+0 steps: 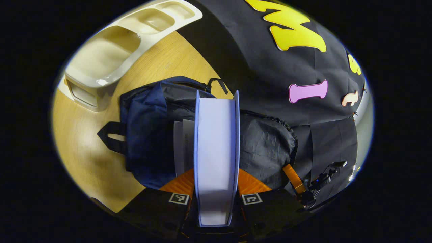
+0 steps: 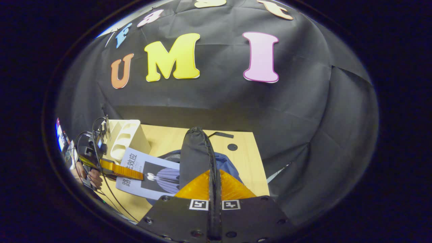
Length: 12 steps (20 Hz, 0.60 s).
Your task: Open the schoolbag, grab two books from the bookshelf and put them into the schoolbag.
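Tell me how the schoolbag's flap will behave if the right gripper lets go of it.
The flap looks like thin, creased fabric, so it is probably floppy and light. Only the right gripper, pinching its zipper edge, seems to hold it up; released, it would likely sag over the schoolbag opening, against the book.

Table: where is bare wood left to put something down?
Bare wood lies on the table between the rack and the bag, by its strap. A second patch, behind the bag, runs to the wall. Crowded: the bag's mouth, where both tools and the book meet.
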Motion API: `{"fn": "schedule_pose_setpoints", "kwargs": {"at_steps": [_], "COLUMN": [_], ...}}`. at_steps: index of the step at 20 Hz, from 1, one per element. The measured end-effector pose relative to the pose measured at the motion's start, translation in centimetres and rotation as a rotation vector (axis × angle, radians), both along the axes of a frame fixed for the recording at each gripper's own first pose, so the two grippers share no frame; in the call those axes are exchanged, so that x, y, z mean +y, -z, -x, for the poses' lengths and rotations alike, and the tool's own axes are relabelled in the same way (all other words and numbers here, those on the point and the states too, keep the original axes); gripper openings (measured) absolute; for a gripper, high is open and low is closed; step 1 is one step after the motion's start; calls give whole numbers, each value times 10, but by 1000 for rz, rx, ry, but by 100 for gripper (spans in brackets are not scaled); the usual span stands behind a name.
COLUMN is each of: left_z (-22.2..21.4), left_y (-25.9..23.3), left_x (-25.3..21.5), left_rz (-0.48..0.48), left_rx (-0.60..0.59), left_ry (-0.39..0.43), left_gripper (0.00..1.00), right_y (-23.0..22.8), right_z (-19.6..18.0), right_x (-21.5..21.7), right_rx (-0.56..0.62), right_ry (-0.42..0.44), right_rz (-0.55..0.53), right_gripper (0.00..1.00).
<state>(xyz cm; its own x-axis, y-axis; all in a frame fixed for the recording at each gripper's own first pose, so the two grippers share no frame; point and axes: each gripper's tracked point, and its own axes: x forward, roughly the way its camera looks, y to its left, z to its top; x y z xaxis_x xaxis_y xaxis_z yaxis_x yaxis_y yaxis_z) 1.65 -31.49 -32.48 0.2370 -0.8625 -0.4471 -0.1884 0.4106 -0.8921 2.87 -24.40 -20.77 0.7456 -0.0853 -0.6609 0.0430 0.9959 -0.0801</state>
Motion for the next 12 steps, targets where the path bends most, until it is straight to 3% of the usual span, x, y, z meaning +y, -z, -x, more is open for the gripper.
{"fn": "schedule_pose_setpoints", "kwargs": {"at_steps": [12], "left_z": [-20], "left_y": [33], "left_x": [-83], "left_rz": [200], "left_rx": [64], "left_ry": [-56], "left_gripper": [45], "right_y": [-13], "right_z": [-11], "right_x": [11], "right_rx": [9], "right_ry": [-43], "right_rz": [80], "right_gripper": [0]}}
